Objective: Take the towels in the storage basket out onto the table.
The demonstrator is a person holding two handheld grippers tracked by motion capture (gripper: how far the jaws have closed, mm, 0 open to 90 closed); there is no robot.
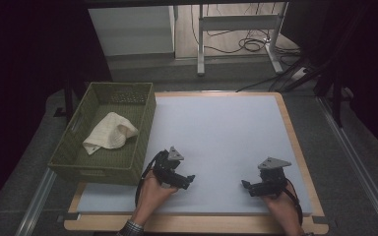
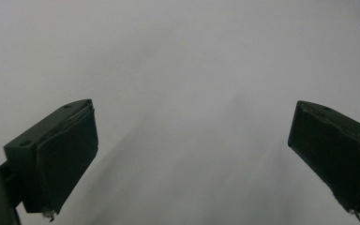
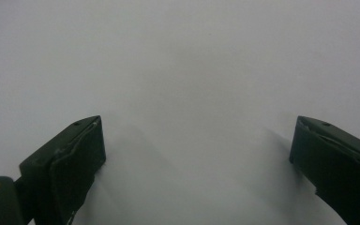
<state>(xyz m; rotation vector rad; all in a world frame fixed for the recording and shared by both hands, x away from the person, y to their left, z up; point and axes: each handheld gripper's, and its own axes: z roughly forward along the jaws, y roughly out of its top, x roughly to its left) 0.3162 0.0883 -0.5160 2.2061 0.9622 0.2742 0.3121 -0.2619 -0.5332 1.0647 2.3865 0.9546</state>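
- Cloth (image 1: 109, 132) is seen crumpled in the green basket (image 1: 142, 129) at the counter's (image 1: 226, 132) left edge.
- The left hand-held gripper (image 1: 189, 180) is held low just right of the basket, jaws spread, nothing between them.
- The right hand-held gripper (image 1: 246, 186) is held near the counter's front right, jaws likewise spread and empty, well apart from the cloth.

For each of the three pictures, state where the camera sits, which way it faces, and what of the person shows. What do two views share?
High view: above the person's side, facing forward and down on the table; both forearms, left gripper, right gripper, basket with cloth.
Left gripper view: rides the left gripper, facing the mat between open jaws.
Right gripper view: rides the right gripper, likewise.
Shared: both gripper views show the bare pale mat.
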